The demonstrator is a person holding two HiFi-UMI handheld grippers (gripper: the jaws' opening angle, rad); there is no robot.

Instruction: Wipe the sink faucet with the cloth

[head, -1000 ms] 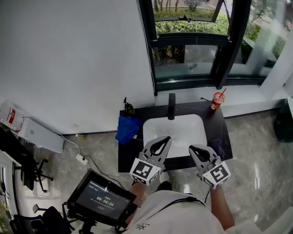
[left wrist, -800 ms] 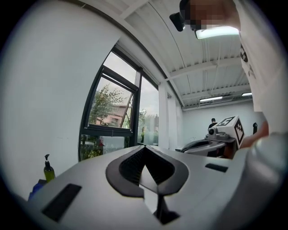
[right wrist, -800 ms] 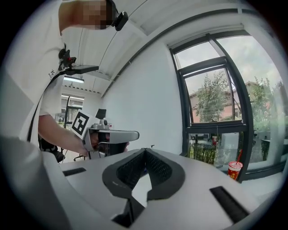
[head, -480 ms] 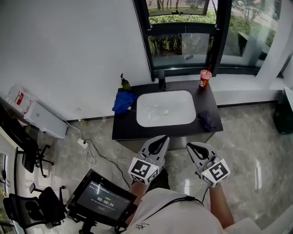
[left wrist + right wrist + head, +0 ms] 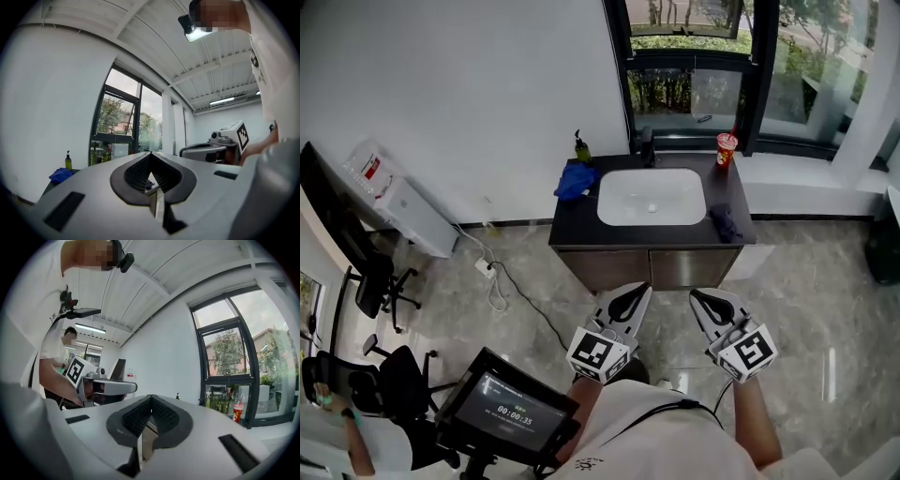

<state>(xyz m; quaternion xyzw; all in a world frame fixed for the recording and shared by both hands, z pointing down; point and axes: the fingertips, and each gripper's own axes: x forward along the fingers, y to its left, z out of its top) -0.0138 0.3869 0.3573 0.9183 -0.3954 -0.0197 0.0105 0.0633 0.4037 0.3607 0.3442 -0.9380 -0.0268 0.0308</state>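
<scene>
Blue cloth [image 5: 575, 181] sat untouched at 11 o'clock; your left gripper [image 5: 639, 292] and right gripper [image 5: 698, 298] were pressed together, empty. Next: approach, grab it.

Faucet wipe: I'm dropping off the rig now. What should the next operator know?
Left gripper: shut, empty. Right gripper: shut, empty. Both are level, well back from the counter.
A blue cloth lies on the counter left of the basin, a dark cloth right of it. The faucet stands behind the basin.
Done: cannot tell whether the faucet was wiped.
Left, if it wasn't: walk up, take a cloth, wipe the faucet.
</scene>
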